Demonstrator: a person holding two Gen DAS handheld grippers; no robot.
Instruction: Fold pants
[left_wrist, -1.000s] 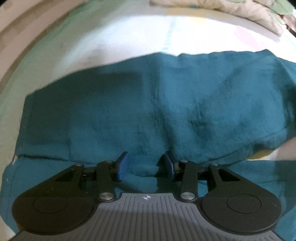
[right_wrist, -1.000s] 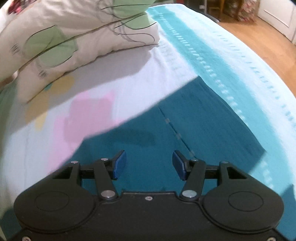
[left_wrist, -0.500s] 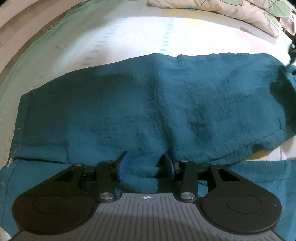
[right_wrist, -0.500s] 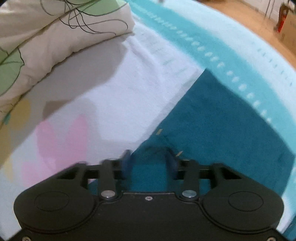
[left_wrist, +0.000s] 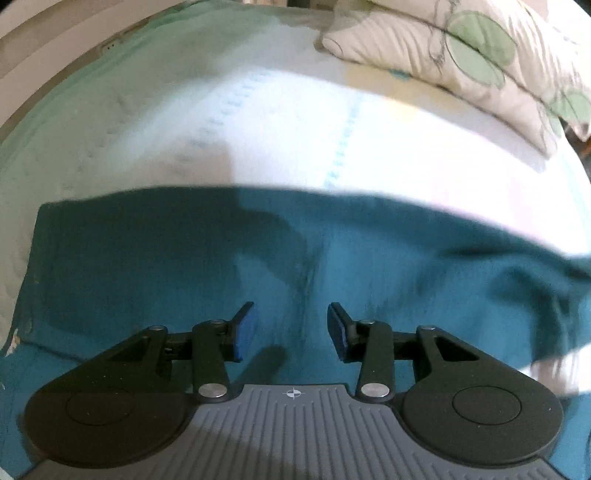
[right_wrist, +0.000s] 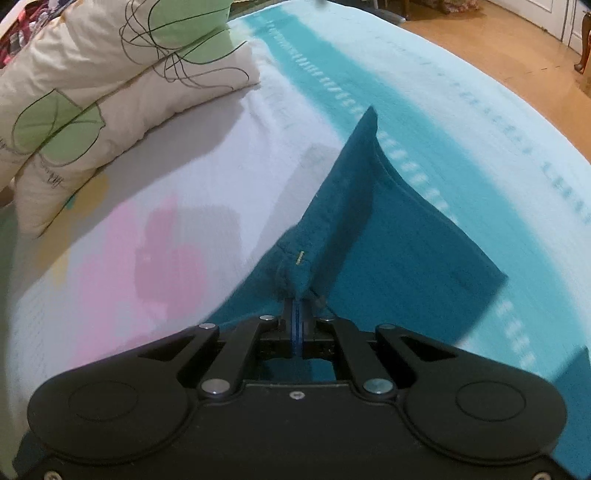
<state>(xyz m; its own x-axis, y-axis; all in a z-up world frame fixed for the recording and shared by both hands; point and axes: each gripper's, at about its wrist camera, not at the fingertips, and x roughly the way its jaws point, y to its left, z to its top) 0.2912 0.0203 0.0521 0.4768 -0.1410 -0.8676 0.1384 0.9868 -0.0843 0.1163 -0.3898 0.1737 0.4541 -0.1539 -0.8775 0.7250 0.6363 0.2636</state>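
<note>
Teal pants (left_wrist: 184, 258) lie spread across the bed, folded once, and fill the lower half of the left wrist view. My left gripper (left_wrist: 290, 330) is open just above the fabric, with nothing between its blue pads. In the right wrist view my right gripper (right_wrist: 297, 314) is shut on the edge of the pants (right_wrist: 332, 221) and lifts a corner, so the cloth rises in a peaked fold off the bed.
A white pillow with green leaf print (right_wrist: 92, 92) lies at the far left of the bed; it also shows in the left wrist view (left_wrist: 461, 51). The bedsheet (right_wrist: 129, 240) is white with pink and teal patches. A wooden floor (right_wrist: 498, 48) lies beyond the bed's right edge.
My right gripper closed on the pants' edge and raised it off the bed. My left gripper moved forward over the pants, still open.
</note>
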